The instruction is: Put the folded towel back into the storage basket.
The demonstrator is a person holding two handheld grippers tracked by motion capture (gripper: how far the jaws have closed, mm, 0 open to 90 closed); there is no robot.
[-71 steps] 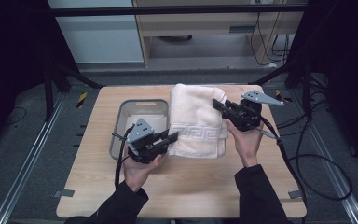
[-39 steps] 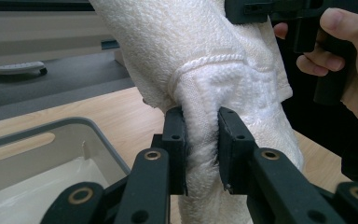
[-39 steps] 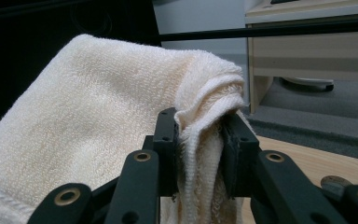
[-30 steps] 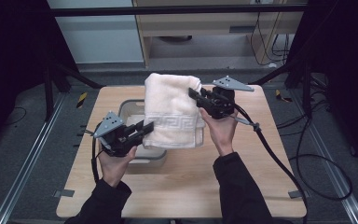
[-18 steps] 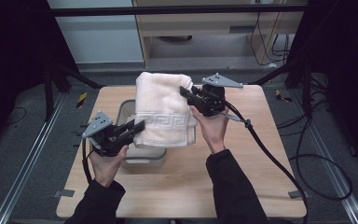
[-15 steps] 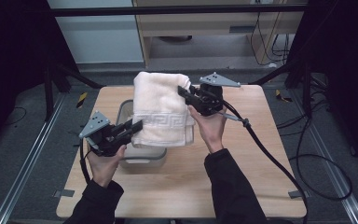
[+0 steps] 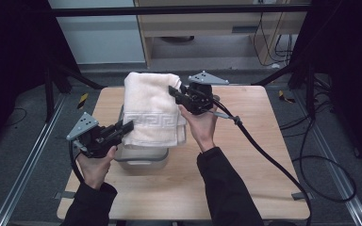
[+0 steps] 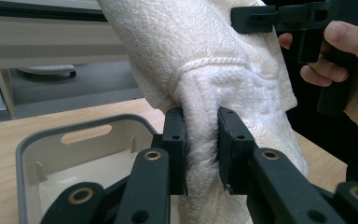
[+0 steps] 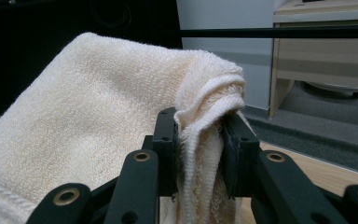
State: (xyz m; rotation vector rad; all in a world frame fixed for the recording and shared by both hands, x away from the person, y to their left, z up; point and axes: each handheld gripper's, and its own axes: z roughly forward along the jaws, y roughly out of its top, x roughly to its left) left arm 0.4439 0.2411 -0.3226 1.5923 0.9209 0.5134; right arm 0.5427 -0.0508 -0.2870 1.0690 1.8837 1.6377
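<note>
Dark room; grey floor point(image 7: 23, 141), wooden cabinet point(image 7: 207, 28) behind, perhaps pale wall panel point(image 7: 94, 33)

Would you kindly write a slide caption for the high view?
Both grippers, left and right, hold a folded cream towel above a grey tub on the wooden table.

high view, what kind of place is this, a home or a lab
Most likely a lab or recording workspace, not a home: the wooden table stands between metal floor rails, black curtains hang at the sides, and thick cables trail over the grey floor.
</note>
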